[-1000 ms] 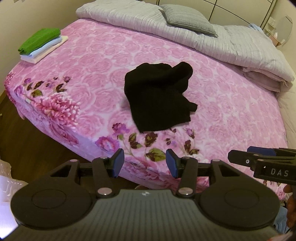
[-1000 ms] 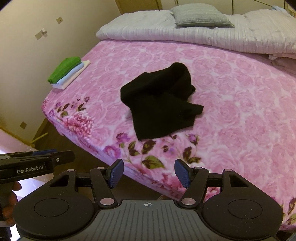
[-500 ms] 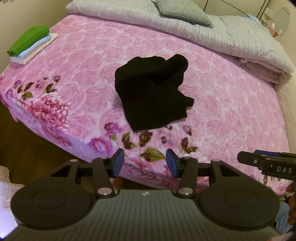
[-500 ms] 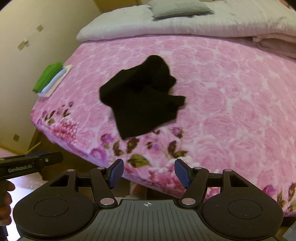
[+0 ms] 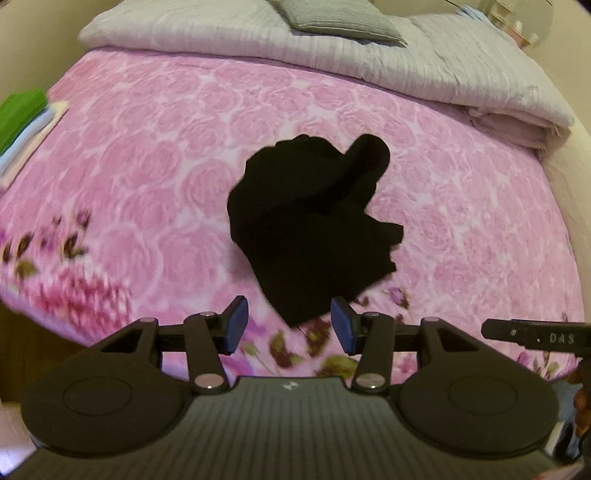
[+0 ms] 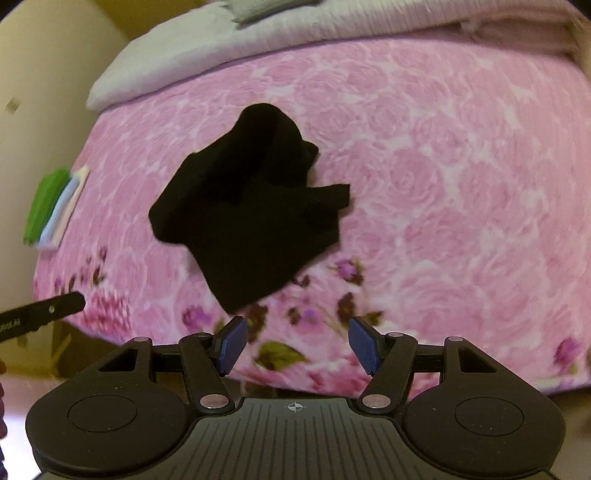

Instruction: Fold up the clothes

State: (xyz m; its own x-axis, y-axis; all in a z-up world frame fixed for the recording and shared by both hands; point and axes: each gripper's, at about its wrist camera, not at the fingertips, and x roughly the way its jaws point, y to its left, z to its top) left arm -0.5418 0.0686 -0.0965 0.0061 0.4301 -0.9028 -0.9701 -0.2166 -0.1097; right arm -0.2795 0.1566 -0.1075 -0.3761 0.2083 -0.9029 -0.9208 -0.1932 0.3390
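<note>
A crumpled black garment (image 5: pixel 314 225) lies in a heap on the pink floral bedspread (image 5: pixel 147 177), near the bed's front edge. It also shows in the right wrist view (image 6: pixel 251 206). My left gripper (image 5: pixel 288 325) is open and empty, just short of the garment's near corner. My right gripper (image 6: pixel 295 345) is open and empty, a little below and right of that corner. Neither touches the cloth. The other gripper's tip shows at each view's edge.
A stack of folded clothes with a green piece on top (image 5: pixel 18 118) sits at the bed's left edge, also in the right wrist view (image 6: pixel 51 206). A grey quilt (image 5: pixel 258 33) and a pillow (image 5: pixel 340 18) lie along the far side. The bedspread's front edge (image 6: pixel 332 384) drops off below the grippers.
Both grippers have moved forward toward the bed and the black garment, which now looms larger. Both stay open. The garment has not moved.
</note>
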